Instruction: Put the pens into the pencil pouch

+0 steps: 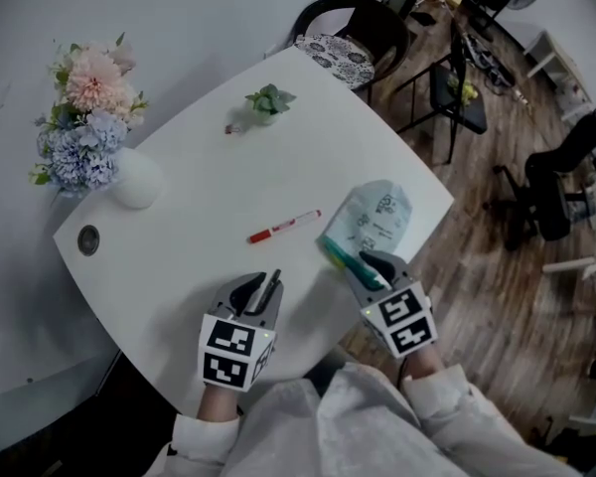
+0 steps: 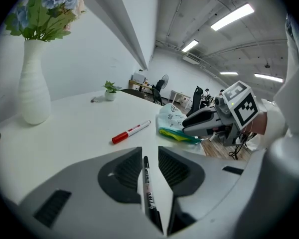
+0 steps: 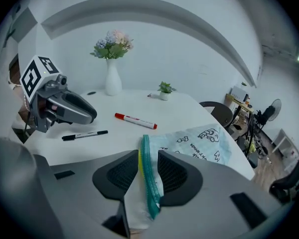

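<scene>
Left tongs (image 2: 150, 152) sit slightly apart astride a slim black pen (image 2: 147, 183); right tongs (image 3: 148, 156) pinch a pale-blue doodle-printed fabric pouch (image 3: 199, 141) by its teal zip (image 3: 149, 188); lettering unreadable.

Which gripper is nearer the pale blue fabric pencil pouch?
Right. The right gripper clamps the pale blue pouch by its zipper edge; the left gripper is apart, to its left.

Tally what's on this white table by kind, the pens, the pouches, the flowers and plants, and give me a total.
Pens: 2, a red-capped marker and a black pen
Pencil pouch: 1
Vase of flowers: 1
Potted plant: 1
Total: 5
</scene>
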